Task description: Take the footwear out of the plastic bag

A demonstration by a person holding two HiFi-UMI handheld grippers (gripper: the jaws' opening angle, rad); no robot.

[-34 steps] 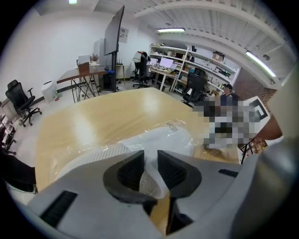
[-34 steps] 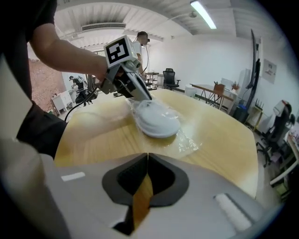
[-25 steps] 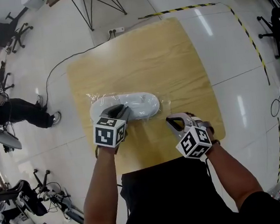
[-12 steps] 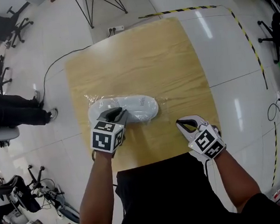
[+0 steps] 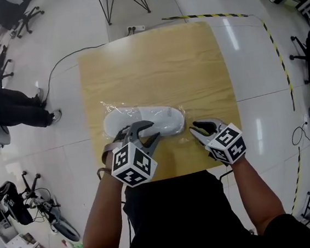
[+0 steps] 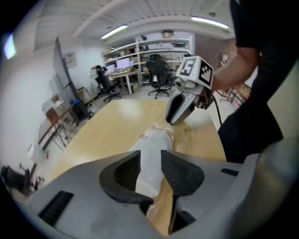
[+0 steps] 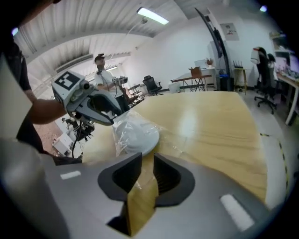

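Shoe in bag, both jaws loose
The white shoe lies near the surface's front edge. Jaws of the left gripper and right gripper have just been opening, apart, squeezing nothing.

White shoe, clear plastic bag, light wood-grain tbl.
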